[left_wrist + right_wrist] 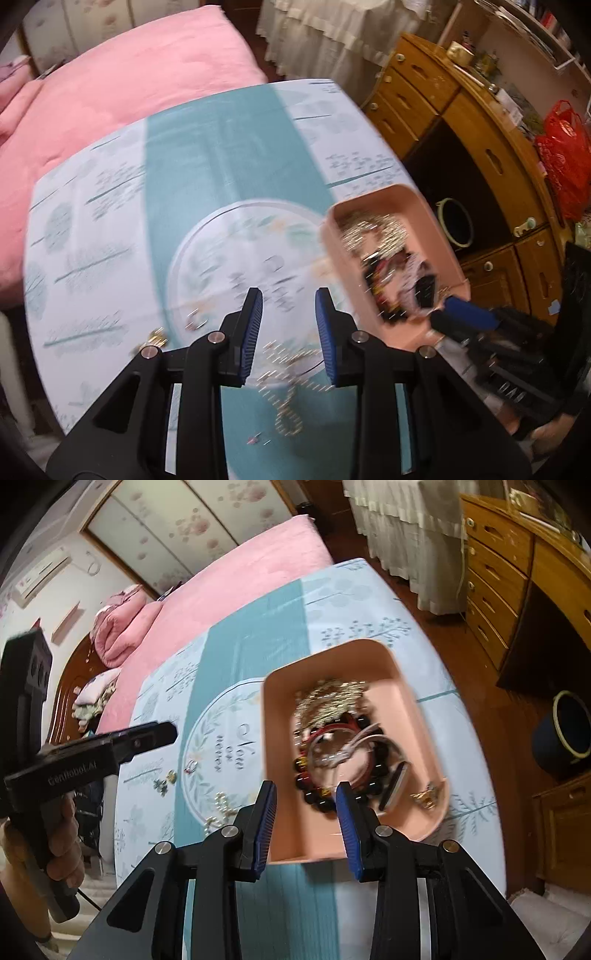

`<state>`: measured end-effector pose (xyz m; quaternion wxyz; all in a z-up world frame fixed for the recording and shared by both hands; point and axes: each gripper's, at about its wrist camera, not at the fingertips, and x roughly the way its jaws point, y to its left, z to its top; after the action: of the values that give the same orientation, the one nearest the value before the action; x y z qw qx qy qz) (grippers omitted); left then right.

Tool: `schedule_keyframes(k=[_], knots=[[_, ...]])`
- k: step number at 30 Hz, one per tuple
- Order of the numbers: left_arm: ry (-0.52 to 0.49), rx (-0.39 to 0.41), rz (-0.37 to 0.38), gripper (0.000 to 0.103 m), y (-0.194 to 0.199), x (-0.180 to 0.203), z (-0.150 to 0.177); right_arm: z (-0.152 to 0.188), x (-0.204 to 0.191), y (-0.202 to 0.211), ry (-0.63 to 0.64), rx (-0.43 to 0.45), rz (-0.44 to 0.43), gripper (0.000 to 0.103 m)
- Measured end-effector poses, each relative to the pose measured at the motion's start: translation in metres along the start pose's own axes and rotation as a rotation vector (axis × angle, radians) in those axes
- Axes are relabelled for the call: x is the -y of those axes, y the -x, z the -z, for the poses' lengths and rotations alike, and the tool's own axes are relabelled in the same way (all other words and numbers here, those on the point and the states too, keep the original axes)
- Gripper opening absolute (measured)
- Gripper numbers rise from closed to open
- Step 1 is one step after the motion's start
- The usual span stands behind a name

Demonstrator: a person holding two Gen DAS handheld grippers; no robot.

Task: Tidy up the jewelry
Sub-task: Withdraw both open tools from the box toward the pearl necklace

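Observation:
A pink tray [402,686] stands on the table's right part and holds a gold chain [328,698], a dark bead bracelet [317,797], red and clear bangles and a small gold piece [424,794]. My right gripper [306,794] is open and empty over the tray's near left edge. My left gripper [288,299] is open and empty above a pearl and gold necklace [288,402] lying on the cloth; the same necklace shows in the right wrist view [221,808]. Small earrings [166,779] and a ring [190,766] lie loose left of it. The tray also shows in the left wrist view [417,206].
The table carries a light blue and teal cloth [221,158]. A pink bed [129,85] lies behind it. A wooden desk with drawers [424,88], a red bag [561,155] and a dark bin [569,731] stand to the right.

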<state>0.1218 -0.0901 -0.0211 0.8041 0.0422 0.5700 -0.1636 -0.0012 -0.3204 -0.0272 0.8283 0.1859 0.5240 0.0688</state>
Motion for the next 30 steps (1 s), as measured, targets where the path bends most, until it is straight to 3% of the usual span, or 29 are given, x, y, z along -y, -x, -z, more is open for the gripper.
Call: schedule_keyframes(k=[8, 15, 24, 30], knots=[[0.099, -0.024, -0.058, 0.026, 0.016, -0.059, 0.053, 0.022, -0.052, 0.004, 0.122, -0.008, -0.006, 0.034], [0.145, -0.06, -0.079, 0.026, 0.015, -0.088, 0.098, 0.05, -0.092, -0.016, 0.213, -0.079, -0.028, 0.034], [0.194, -0.13, -0.031, 0.026, 0.001, -0.101, 0.142, 0.084, -0.122, -0.051, 0.328, -0.163, -0.01, 0.039], [0.191, -0.15, 0.011, 0.026, 0.0, -0.097, 0.162, 0.086, -0.129, -0.067, 0.389, -0.142, 0.027, 0.063]])
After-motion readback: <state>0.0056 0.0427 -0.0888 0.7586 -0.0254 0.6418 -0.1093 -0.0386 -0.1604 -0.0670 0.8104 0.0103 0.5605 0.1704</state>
